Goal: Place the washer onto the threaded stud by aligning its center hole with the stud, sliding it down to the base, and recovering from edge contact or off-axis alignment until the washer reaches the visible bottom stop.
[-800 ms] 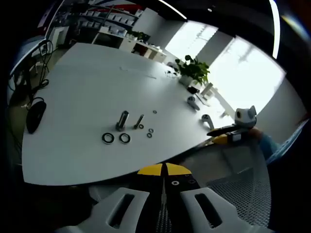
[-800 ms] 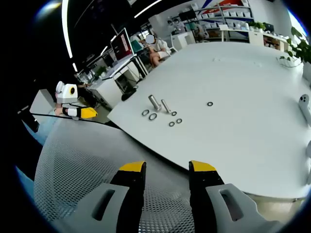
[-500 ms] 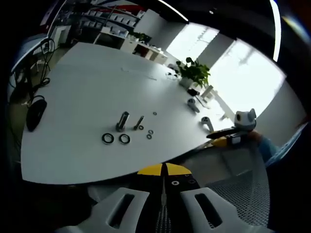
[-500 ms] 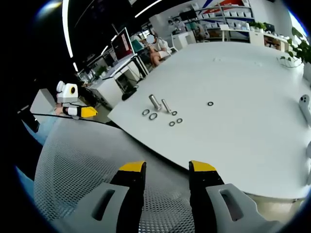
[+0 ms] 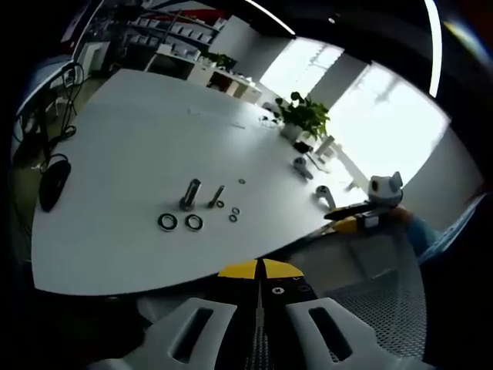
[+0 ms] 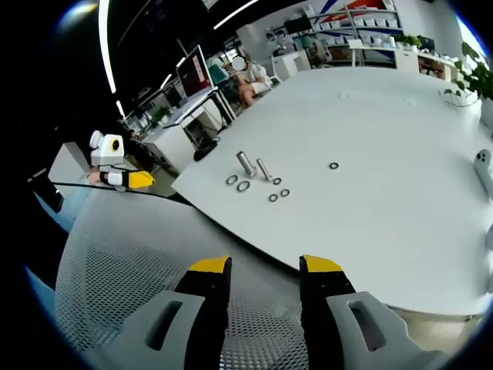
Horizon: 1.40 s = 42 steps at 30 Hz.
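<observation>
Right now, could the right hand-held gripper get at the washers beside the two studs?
Probably yes. The right hand-held gripper is open and empty, and the washers lie loose on the white table near its edge, with nothing between. It hovers off the table over mesh, so it must advance.

Both grippers have pale grey slotted jaws with yellow tips.

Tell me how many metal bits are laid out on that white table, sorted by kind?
Upright studs: 2, a thick one and a thin one.
Large washers: 2.
Small washers: 4, three by the thin stud, one apart.
Total: 8.
</observation>
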Each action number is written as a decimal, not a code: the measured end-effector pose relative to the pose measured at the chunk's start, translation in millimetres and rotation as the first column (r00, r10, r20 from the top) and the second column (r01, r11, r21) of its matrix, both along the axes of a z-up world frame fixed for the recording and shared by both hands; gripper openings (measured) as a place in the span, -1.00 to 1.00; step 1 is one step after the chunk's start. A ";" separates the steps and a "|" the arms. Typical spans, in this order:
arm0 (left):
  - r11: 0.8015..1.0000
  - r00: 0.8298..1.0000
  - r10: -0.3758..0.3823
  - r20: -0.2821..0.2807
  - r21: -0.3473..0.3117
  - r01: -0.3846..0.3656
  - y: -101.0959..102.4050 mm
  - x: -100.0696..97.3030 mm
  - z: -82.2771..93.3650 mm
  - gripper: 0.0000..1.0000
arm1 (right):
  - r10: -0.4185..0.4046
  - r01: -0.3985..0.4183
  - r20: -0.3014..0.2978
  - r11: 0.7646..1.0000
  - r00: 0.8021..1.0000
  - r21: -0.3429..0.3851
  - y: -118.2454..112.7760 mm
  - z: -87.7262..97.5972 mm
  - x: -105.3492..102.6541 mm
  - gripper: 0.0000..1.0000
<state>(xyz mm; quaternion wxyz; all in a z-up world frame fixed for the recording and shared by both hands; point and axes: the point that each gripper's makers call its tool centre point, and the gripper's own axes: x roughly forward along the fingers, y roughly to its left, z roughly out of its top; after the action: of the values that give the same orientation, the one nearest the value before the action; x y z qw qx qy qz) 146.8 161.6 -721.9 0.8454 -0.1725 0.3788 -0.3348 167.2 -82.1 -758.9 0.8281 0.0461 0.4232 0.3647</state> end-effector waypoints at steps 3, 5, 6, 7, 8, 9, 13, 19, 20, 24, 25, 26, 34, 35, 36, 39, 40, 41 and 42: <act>1.000 1.000 0.005 -0.002 -0.001 -0.005 0.4 0.5 -0.2 -1.00 | -0.006 0.006 0.001 1.000 1.000 0.004 -0.3 0.4 0.8 -0.25; 1.000 1.000 0.005 -0.003 -0.001 -0.005 0.6 0.4 -0.2 -1.00 | -0.003 0.003 0.000 1.000 1.000 0.002 -0.3 0.1 0.7 -0.25; 1.000 1.000 0.006 -0.003 -0.001 -0.006 0.7 0.4 -0.2 -1.00 | -0.002 0.002 0.000 1.000 1.000 0.001 -0.3 0.0 0.7 -0.25; 1.000 1.000 0.007 -0.002 -0.002 -0.007 0.6 0.5 0.0 -1.00 | -0.001 0.001 0.000 1.000 1.000 0.001 -0.3 -0.1 0.8 -0.25; 1.000 1.000 0.007 -0.001 -0.002 -0.007 0.7 0.5 0.0 -1.00 | -0.001 0.001 0.000 1.000 1.000 0.002 -0.2 -0.1 0.9 -0.26; 1.000 1.000 0.006 -0.002 -0.002 -0.006 0.7 0.6 0.0 -1.00 | -0.001 0.001 0.001 1.000 1.000 0.004 -0.1 0.1 1.0 -0.26; 1.000 1.000 0.003 -0.003 0.002 -0.003 0.1 0.3 -0.4 -1.00 | 0.021 -0.023 0.030 0.999 0.999 0.048 7.3 8.6 0.0 -0.54; 1.000 1.000 0.001 -0.009 0.005 0.000 0.4 -0.1 -1.5 -1.00 | 0.052 -0.052 0.038 0.998 0.998 0.023 10.7 8.1 -3.3 -0.71; 1.000 1.000 0.000 -0.009 0.006 0.000 0.6 0.1 -1.8 -1.00 | 0.070 -0.070 0.037 0.998 0.997 -0.005 9.7 6.4 -4.8 -0.71; 1.000 1.000 0.000 -0.011 0.007 0.000 1.4 -0.1 -2.2 -1.00 | 0.197 -0.184 0.041 0.959 0.980 -0.215 2.0 -5.0 -13.0 -0.71; 1.000 1.000 0.000 -0.011 0.007 0.000 1.5 0.1 -2.3 -1.00 | 0.240 -0.218 0.055 0.939 0.969 -0.266 1.3 -5.2 -12.9 -0.72; 1.000 1.000 0.001 -0.011 0.006 -0.001 1.5 0.1 -2.2 -1.00 | 0.269 -0.242 0.054 0.924 0.962 -0.298 1.0 -5.7 -13.9 -0.72; 1.000 1.000 0.009 -0.007 -0.002 -0.009 2.1 0.4 -1.2 -1.00 | 0.517 -0.479 -0.036 0.761 0.855 -0.438 13.6 -1.7 -40.9 -0.94; 1.000 1.000 0.009 -0.006 -0.002 -0.009 1.8 0.4 -1.1 -1.00 | 0.517 -0.477 -0.030 0.764 0.855 -0.436 15.4 0.5 -41.2 -0.94; 1.000 1.000 0.009 -0.007 -0.001 -0.009 2.1 0.3 -1.2 -1.00 | 0.520 -0.480 -0.029 0.763 0.854 -0.433 17.5 2.8 -42.2 -0.93; 1.000 1.000 0.009 -0.007 0.001 -0.009 1.8 0.2 -1.4 -1.00 | 0.539 -0.496 -0.022 0.758 0.842 -0.423 23.6 7.2 -45.0 -0.92; 1.000 1.000 0.009 -0.008 0.002 -0.009 2.0 0.2 -1.5 -1.00 | 0.537 -0.493 -0.017 0.760 0.843 -0.425 24.5 6.7 -44.7 -0.92; 1.000 1.000 0.009 -0.008 0.002 -0.009 2.0 0.2 -1.6 -1.00 | 0.533 -0.485 -0.015 0.760 0.846 -0.433 23.8 3.3 -43.6 -0.93; 1.000 1.000 0.008 -0.007 0.004 -0.008 1.8 0.2 -1.5 -1.00 | 0.526 -0.480 -0.021 0.757 0.850 -0.443 22.4 0.9 -43.8 -0.94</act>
<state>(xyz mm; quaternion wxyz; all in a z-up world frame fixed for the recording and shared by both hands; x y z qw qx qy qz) 147.0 163.5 -723.4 0.8456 -0.1735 0.3819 -0.3301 123.4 -59.7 -758.0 0.7095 -0.2733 0.4458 0.4725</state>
